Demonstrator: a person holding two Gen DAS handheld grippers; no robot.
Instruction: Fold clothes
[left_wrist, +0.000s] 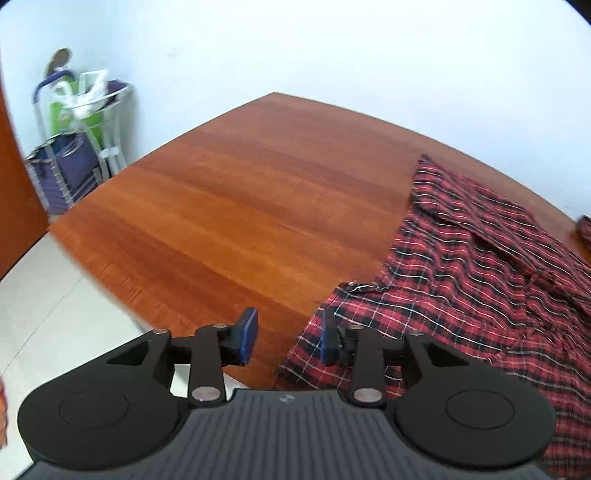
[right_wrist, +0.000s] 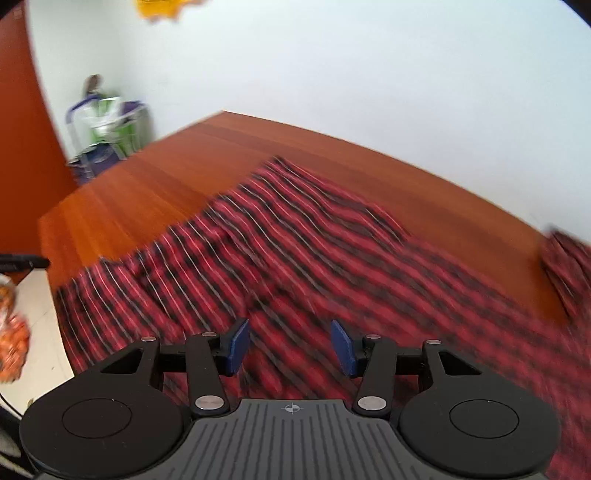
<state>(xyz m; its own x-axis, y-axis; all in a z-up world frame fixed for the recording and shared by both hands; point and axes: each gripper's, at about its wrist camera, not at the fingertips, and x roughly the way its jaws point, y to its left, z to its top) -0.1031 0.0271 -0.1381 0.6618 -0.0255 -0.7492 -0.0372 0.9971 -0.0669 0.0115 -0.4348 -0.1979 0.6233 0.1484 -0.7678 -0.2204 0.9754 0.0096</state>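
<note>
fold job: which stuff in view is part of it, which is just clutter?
Job:
- red-and-black plaid shirt, spread on the table
- brown wooden table
- left gripper, open
- right gripper, open, empty

Clutter:
- white wire rack with purple bag
- orange patterned item, off the table

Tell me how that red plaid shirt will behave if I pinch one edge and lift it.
The plaid shirt lies in soft wrinkles and overlapping layers on the wooden table, so it is likely floppy and would drape, not hold shape. It looks like thin woven cloth, probably light. Part hangs over the table's near edge, so a tug may slide it.
</note>
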